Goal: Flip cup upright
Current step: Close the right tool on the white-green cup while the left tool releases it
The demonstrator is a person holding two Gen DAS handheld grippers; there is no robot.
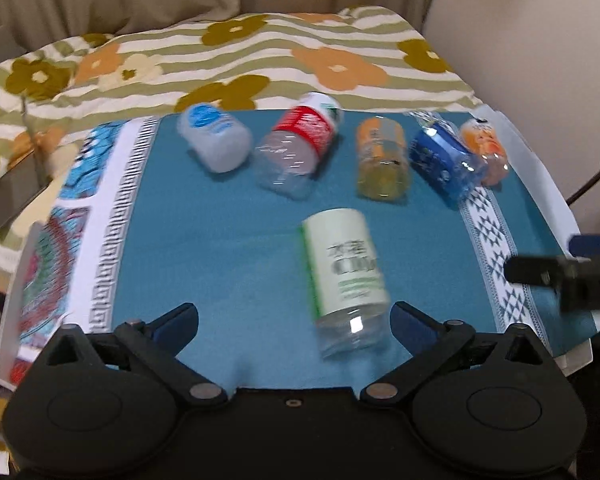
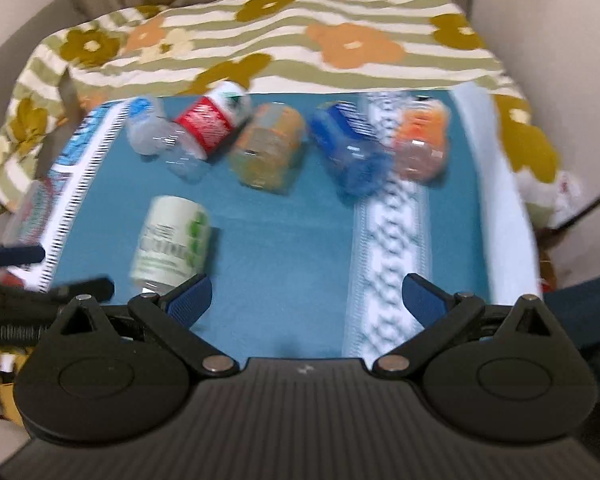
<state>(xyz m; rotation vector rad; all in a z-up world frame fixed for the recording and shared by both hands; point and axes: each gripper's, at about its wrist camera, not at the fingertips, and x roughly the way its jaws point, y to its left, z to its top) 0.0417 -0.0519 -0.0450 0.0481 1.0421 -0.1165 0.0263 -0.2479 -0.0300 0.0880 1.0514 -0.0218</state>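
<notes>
Several cut plastic bottle cups lie on their sides on a teal cloth [image 1: 228, 240]. The nearest, with a white and green label [image 1: 346, 276], lies in front of my left gripper [image 1: 294, 320], close to its right finger; it shows at the left of the right wrist view [image 2: 172, 242]. My left gripper is open and empty. My right gripper [image 2: 306, 300] is open and empty above the cloth, and appears at the right edge of the left wrist view [image 1: 560, 272].
A row of cups lies at the back: blue-and-white [image 1: 216, 142], red-labelled [image 1: 296, 148], orange-and-yellow [image 1: 382, 158], dark blue [image 1: 444, 160], orange [image 1: 486, 150]. A flowered striped blanket [image 1: 260, 52] lies behind. A white patterned band [image 2: 392, 260] runs down the cloth's right side.
</notes>
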